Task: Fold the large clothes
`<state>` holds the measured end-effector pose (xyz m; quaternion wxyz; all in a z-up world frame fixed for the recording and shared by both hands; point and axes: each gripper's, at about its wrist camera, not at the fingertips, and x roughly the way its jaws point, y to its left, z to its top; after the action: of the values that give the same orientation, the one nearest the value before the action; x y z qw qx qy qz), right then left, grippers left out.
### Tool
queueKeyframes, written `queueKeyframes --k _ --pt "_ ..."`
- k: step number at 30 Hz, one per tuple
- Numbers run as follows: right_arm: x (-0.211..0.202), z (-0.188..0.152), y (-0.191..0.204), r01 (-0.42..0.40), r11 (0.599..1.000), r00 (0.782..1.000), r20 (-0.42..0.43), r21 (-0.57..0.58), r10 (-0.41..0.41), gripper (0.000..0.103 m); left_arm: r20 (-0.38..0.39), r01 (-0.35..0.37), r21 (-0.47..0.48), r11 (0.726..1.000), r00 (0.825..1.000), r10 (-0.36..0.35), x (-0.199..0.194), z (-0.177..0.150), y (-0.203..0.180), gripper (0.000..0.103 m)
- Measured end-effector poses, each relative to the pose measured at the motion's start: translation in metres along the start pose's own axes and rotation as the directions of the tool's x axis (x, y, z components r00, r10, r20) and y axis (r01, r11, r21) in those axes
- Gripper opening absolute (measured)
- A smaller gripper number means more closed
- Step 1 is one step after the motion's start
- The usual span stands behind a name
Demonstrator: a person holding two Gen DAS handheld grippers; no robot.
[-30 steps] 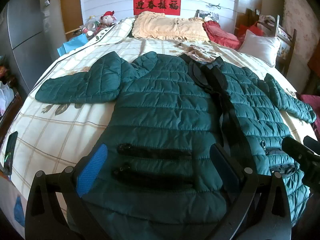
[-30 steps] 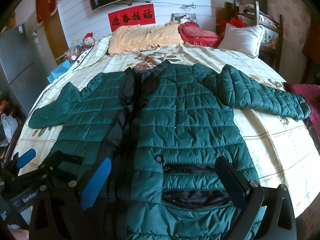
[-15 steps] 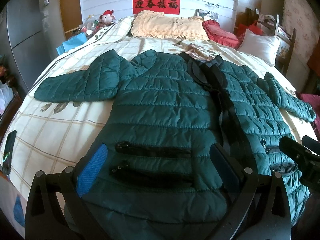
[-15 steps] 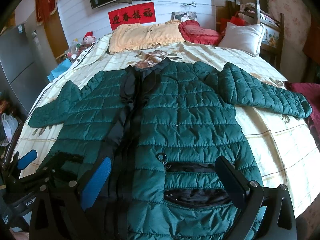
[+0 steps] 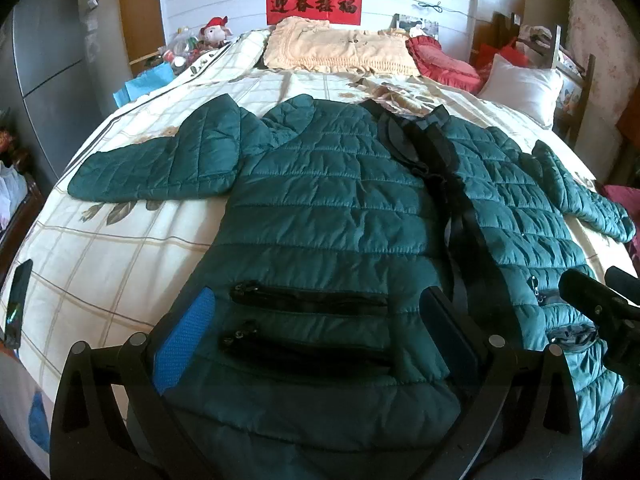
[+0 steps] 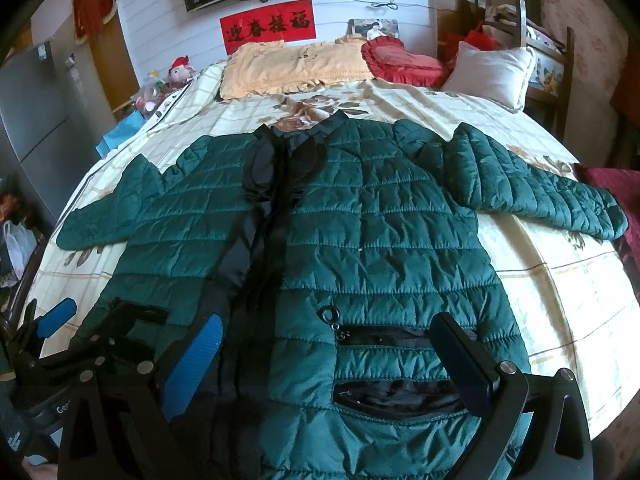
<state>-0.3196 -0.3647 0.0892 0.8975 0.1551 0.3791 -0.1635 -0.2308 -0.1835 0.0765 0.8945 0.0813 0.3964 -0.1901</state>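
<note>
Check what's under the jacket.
The jacket lies flat on the bed's checked floral sheet, sleeves spread. The sheet shows all round it, with a flower print at the collar. Anything beneath the body is covered. Both grippers hover open over the hem.

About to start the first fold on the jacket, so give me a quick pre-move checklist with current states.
1. Jacket spread flat on bed: ok.
2. Both sleeves out to the sides, and: ok.
3. Left gripper open, nothing held: ok.
4. Right gripper open, nothing held: ok.
5. Front zipped closed: cannot tell.
6. Pillows away from jacket: ok.
</note>
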Motion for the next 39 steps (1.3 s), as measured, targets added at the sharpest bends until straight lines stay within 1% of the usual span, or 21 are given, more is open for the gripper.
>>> queueKeyframes --k 5,9,30,39 --pt "0.002 0.003 0.003 -0.01 1.0 1.0 0.017 0.003 0.01 0.103 0.001 -0.003 -0.003 1.0 1.0 0.003 0.001 0.001 0.001 0.103" --pt "0.003 0.003 0.005 0.006 1.0 1.0 0.007 -0.007 -0.006 0.103 -0.001 -0.007 -0.003 1.0 1.0 0.007 0.003 0.001 0.001 0.103" --pt "0.007 0.006 0.01 0.015 1.0 1.0 -0.006 -0.021 -0.015 0.103 0.001 -0.009 -0.007 1.0 1.0 0.009 0.004 0.002 0.002 0.103" --pt "0.015 0.015 0.013 0.022 0.999 1.0 -0.005 -0.033 -0.022 0.103 0.003 -0.022 -0.007 1.0 1.0 0.022 0.01 0.011 0.009 0.103"
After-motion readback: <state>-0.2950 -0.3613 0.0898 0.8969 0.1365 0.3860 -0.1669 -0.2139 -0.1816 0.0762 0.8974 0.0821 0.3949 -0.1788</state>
